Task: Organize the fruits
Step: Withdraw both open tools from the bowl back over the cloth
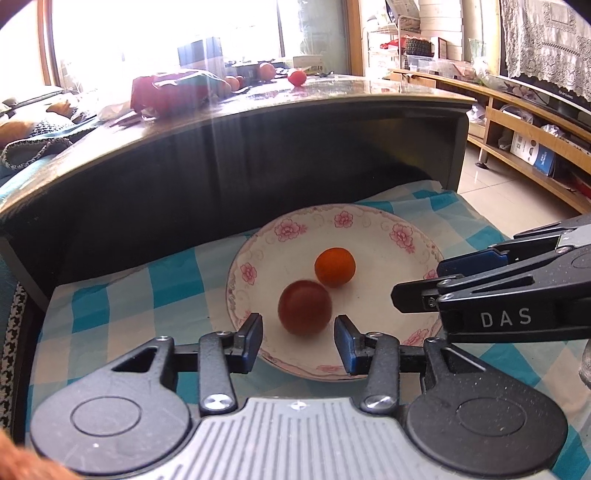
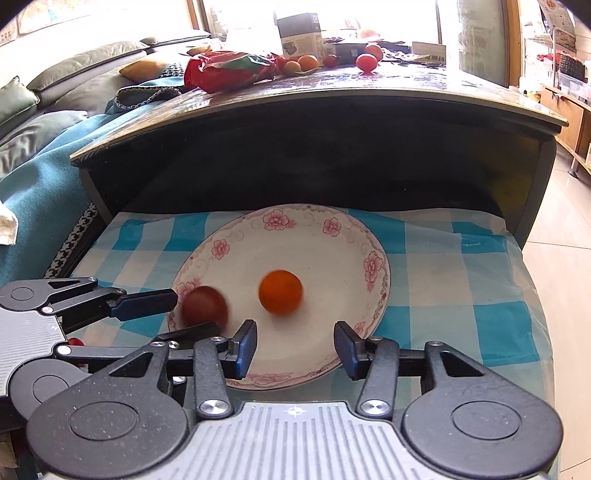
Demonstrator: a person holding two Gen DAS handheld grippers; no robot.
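A white plate with pink flowers (image 1: pixel 388 236) (image 2: pixel 332 258) lies on a blue checked cloth. On it sit a dark red fruit (image 1: pixel 304 306) (image 2: pixel 204 305) and an orange fruit (image 1: pixel 335 267) (image 2: pixel 280 291). My left gripper (image 1: pixel 298 341) is open, its fingers on either side of the red fruit and just short of it, holding nothing. My right gripper (image 2: pixel 295 345) is open and empty over the plate's near rim, just short of the orange fruit. The right gripper shows in the left view (image 1: pixel 417 288), the left one in the right view (image 2: pixel 177 314).
A dark table (image 1: pixel 258 110) (image 2: pixel 332 96) overhangs the cloth behind the plate. On it lie a red bag (image 2: pixel 229 70), a box (image 2: pixel 299 33) and several more fruits (image 2: pixel 365 61). A sofa with cushions (image 2: pixel 55 110) is at left, tiled floor (image 2: pixel 565 258) at right.
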